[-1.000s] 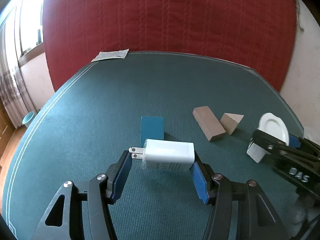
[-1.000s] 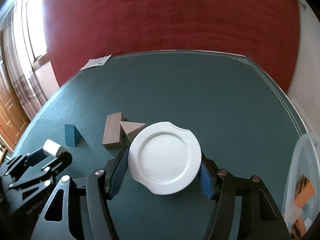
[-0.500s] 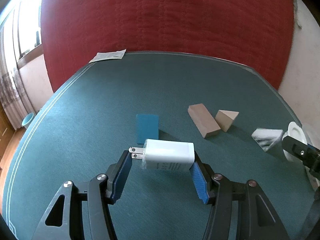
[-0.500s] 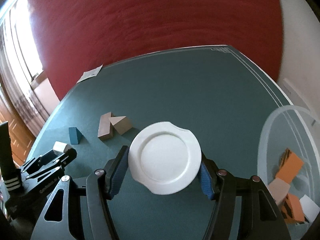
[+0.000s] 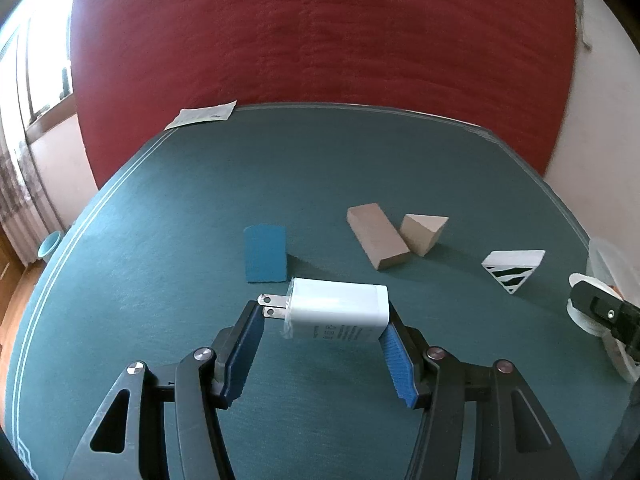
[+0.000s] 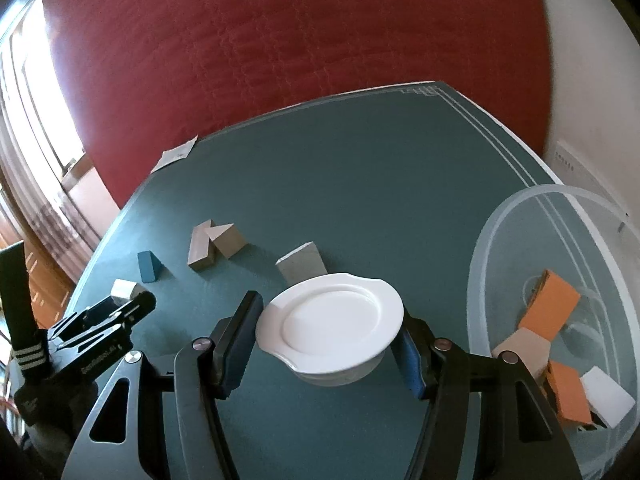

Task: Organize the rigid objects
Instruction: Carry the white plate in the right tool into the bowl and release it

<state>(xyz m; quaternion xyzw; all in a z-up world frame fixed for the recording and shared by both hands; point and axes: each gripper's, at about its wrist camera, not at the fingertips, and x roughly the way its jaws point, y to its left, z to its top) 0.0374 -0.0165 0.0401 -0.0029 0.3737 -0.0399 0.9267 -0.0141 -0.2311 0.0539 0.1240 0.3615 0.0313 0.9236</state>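
Note:
My left gripper (image 5: 324, 320) is shut on a white plug charger (image 5: 338, 314) and holds it above the green table; it shows at the left in the right wrist view (image 6: 120, 308). My right gripper (image 6: 330, 324) is shut on a small white plate (image 6: 330, 322), just left of a clear plastic bin (image 6: 520, 220) holding several blocks. On the table lie a blue block (image 5: 265, 253), a tan bar (image 5: 378, 241), a tan wedge (image 5: 424, 233) and a zebra-striped wedge (image 5: 514, 270).
A slip of paper (image 5: 202, 114) lies at the table's far left edge. A red quilted hanging (image 5: 320, 32) stands behind the table. The table edge (image 6: 500, 140) runs close by the bin.
My right gripper has carried the plate to the right, bringing the bin fully into view. The zebra-striped wedge now shows on the table. My left gripper has barely moved with the charger.

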